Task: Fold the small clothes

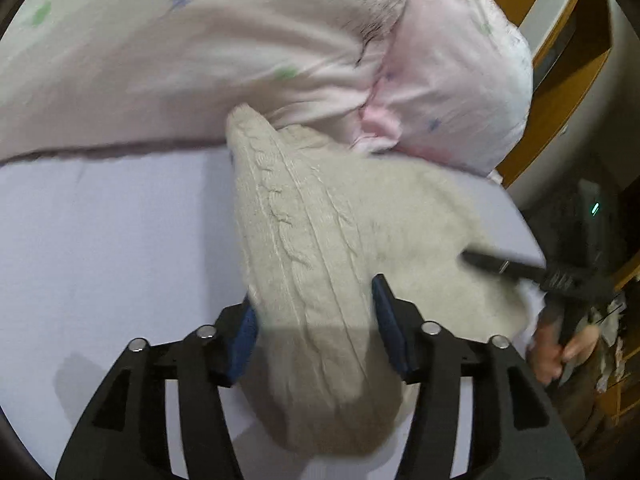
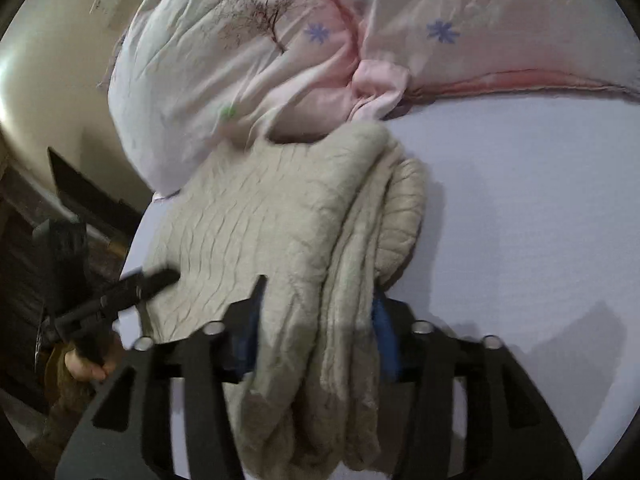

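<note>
The left gripper (image 1: 316,322) occupies the lower centre of the left wrist view, its blue-padded fingers (image 1: 386,320) set well apart with a thick bunch of the beige cable-knit sweater (image 1: 320,240) filling the gap between them; both pads press against the knit, so the gripper has hold of the garment. The sweater extends from the lower centre of that frame up to the middle, where its upper end touches the pink quilt (image 1: 200,52). The quilt, printed with small blue and green flowers, fills the upper part of the frame and lies on the pale lilac bed sheet (image 1: 100,240). The right gripper (image 2: 318,312) occupies the lower centre of the right wrist view, likewise parted wide, with several gathered folds of the sweater (image 2: 260,216) wedged between its blue pads and hanging below them. In that view the garment spreads from the lower centre toward the middle left of the frame, and its far edge meets the quilt (image 2: 480,20). The bed sheet (image 2: 520,220) is bare at the right. Each gripper also appears in the other camera: the right gripper (image 1: 500,266) at the right edge, the left gripper (image 2: 140,284) at the left edge, each above the sweater's outer edge and blurred.
</note>
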A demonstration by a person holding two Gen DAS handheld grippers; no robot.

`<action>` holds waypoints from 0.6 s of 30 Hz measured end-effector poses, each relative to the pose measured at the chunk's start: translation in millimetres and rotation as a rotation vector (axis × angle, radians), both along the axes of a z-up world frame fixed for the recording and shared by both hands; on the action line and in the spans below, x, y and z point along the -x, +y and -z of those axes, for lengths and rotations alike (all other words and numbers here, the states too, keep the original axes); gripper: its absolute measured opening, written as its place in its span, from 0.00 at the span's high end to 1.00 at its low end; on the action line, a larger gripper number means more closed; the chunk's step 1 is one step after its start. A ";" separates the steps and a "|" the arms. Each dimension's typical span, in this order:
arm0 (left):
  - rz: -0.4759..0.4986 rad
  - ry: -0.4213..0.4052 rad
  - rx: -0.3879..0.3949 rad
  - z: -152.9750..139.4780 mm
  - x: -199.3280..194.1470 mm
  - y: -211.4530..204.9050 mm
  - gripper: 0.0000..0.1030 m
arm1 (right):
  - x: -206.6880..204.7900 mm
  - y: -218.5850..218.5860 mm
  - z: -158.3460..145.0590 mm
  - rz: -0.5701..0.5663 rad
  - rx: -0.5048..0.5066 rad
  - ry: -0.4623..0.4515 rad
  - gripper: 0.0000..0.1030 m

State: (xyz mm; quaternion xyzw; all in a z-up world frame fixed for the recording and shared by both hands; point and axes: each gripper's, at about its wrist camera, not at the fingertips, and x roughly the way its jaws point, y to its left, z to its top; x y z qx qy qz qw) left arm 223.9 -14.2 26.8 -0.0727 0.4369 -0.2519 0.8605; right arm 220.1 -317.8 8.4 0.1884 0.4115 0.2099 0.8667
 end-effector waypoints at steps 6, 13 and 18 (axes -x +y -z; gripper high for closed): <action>-0.064 -0.308 -0.111 -42.0 38.8 -13.1 0.32 | 0.4 4.6 -19.8 0.057 0.020 -0.114 0.54; 0.102 -0.260 -0.212 -7.6 43.3 -77.0 0.31 | -17.2 -10.8 18.1 0.176 -0.029 0.019 0.87; 0.079 -0.272 -0.152 -21.5 63.1 -56.8 0.29 | 12.8 -1.9 -0.4 0.158 0.051 -0.066 0.71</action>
